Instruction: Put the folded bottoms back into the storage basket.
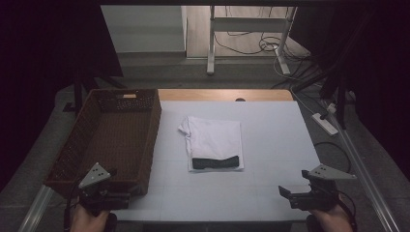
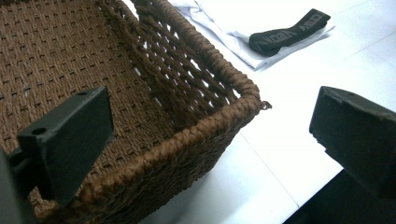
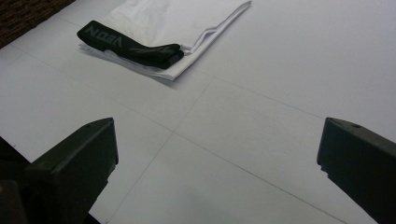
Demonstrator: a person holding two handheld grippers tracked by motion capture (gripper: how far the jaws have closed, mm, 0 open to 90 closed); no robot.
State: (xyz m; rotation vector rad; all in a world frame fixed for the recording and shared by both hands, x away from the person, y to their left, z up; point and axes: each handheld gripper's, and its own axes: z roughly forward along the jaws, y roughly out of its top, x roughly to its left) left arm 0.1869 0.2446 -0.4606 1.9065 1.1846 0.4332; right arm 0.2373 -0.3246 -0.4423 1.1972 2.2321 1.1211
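A: Report the position of the garment.

B: The folded white shirt (image 1: 214, 140) lies flat near the middle of the desk (image 1: 270, 125), slightly toward the far edge. A black band (image 1: 215, 162) with lettering lies across the shirt's near end, touching it.

A: Report the container.

B: The woven brown basket (image 1: 109, 140) stands along the left edge of the desk, its near corner at the near-left corner of the desk. Its right wall is apart from the shirt.

A: State of the left tongs (image 1: 126, 197).

B: Jaws spread wide, nothing between them. The left tongs hang at the near-left corner of the desk, just beside the basket's near corner; in the left gripper view one jaw stands over the basket's rim (image 2: 196, 135), the other over the near edge of the desk.

A: State of the right tongs (image 1: 285, 193).

B: Jaws spread wide, holding nothing. The right tongs hang at the near edge toward the near-right corner, well apart from the shirt.
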